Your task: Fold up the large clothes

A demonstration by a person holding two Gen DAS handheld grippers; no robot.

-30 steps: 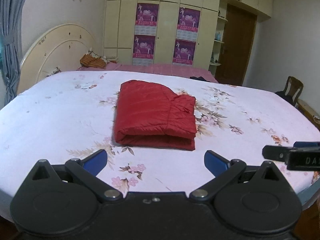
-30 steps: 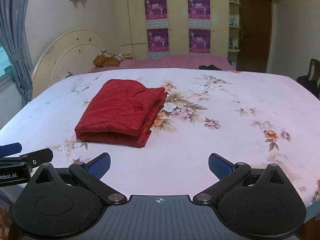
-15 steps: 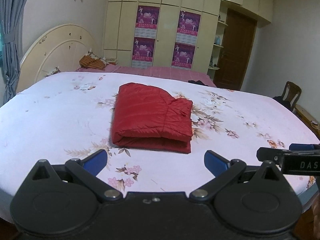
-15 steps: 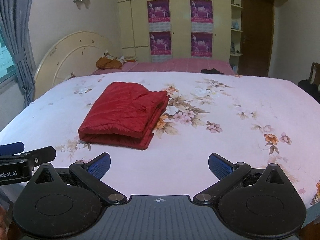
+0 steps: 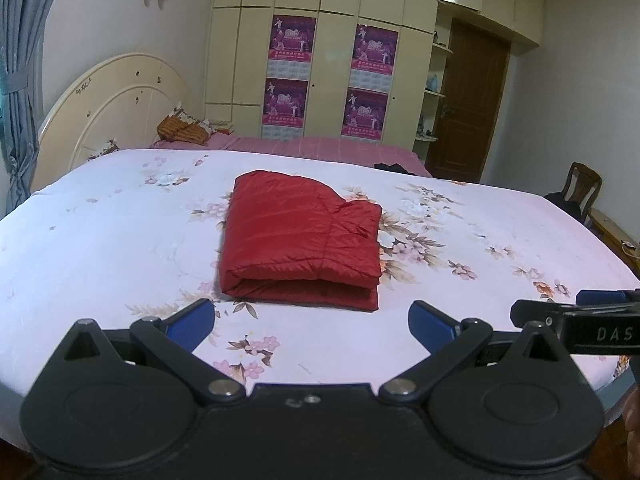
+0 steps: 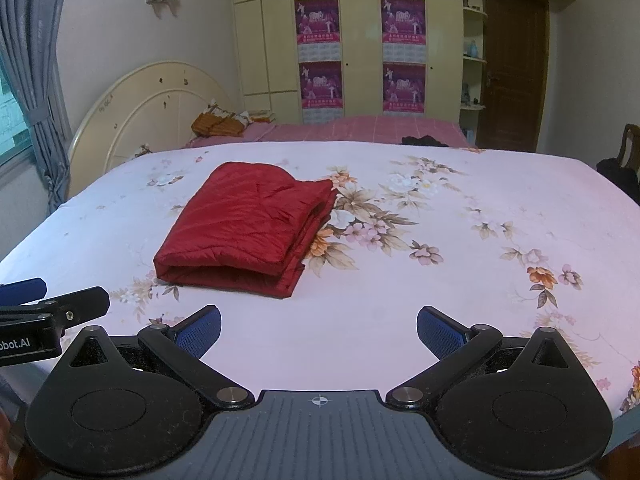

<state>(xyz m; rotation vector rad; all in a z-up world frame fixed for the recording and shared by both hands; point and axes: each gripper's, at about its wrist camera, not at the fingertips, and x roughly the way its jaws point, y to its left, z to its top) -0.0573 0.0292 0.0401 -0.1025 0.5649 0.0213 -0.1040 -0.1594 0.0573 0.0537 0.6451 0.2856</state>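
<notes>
A red quilted garment lies folded into a thick rectangle on the floral bedsheet, its folded edge toward me. In the right wrist view the same garment sits left of centre on the bedsheet. My left gripper hovers open over the bed's near edge, short of the garment, nothing between its blue pads. My right gripper is open too, to the garment's right and nearer me. Each gripper shows at the other view's edge: the right gripper and the left gripper.
A cream headboard stands at the far left by grey curtains. Cream wardrobes with purple posters line the back wall beside a brown door. A wooden chair stands at the right. An orange cushion lies on a pink bed behind.
Both grippers have pulled back and risen slightly from the bed, so the folded garment looks a little farther away. The garment has not moved. Both grippers stay open.
</notes>
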